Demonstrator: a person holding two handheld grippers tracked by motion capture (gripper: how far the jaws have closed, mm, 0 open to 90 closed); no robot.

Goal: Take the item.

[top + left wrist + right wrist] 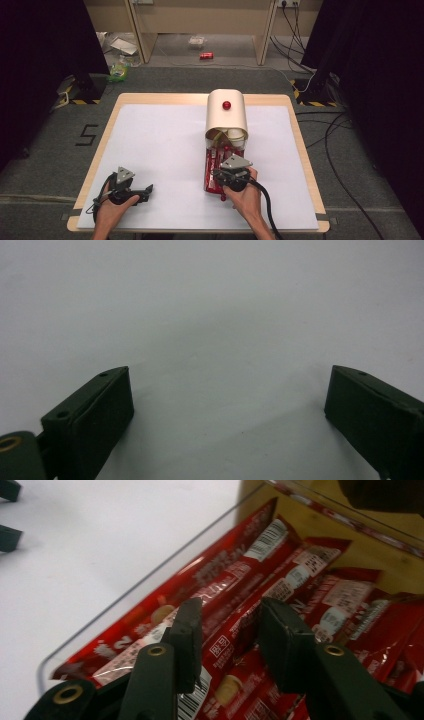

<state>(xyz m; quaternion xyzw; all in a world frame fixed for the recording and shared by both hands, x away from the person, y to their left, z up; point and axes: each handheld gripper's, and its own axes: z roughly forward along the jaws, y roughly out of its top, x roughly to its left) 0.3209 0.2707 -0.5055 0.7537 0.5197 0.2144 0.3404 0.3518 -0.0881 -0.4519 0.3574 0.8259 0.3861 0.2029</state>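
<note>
The left gripper (146,190) rests low on the white table mat (160,150), its jaws spread wide with nothing between them in the left gripper view — parked out of the way, I judge, with bare mat ahead of it and to its right, and the table's near edge just behind the hand.

To its right, the right gripper (227,630) reaches down into a clear tray (150,585) of red snack sticks (250,575). Its jaws straddle one red stick (227,642), part closed around it; the pads look close against the wrapper, but I cannot tell whether they press on it yet. The sticks lie lengthwise, side by side, so a single one can be pinched across its narrow width.

Ahead of this gripper stands a cream dispenser (227,117) with a red knob (226,105), its mouth open over the tray's far end. The tray's clear wall runs just left of the jaws — little sideways room there, so lifting straight up looks the freest way out.
</note>
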